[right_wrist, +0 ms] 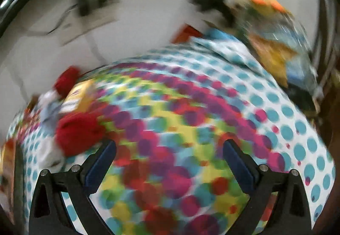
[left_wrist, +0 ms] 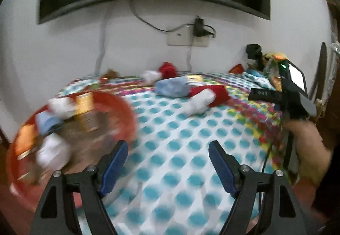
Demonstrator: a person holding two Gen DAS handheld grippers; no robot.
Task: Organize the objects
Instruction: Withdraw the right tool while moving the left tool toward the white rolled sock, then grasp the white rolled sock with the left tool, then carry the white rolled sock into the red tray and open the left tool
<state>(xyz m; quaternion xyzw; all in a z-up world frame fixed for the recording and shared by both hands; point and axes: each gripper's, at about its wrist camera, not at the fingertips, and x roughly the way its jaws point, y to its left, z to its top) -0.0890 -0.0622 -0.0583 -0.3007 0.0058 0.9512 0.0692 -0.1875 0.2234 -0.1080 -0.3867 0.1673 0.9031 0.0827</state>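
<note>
The left gripper [left_wrist: 169,156] is wide apart and holds nothing. The right gripper [right_wrist: 170,154] gapes too, also bare. A hand [left_wrist: 308,145] shows at 3 o'clock.

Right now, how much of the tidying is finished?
Partly done. The red bowl already holds several blurred items. Neither the left claw nor the right claw holds anything; both are open. Left on the dotted cloth: a blue bundle, a red and white bundle and another behind.

Blurred dotted cloth [right_wrist: 212,77], seemingly red bundle [right_wrist: 78,130]
</note>
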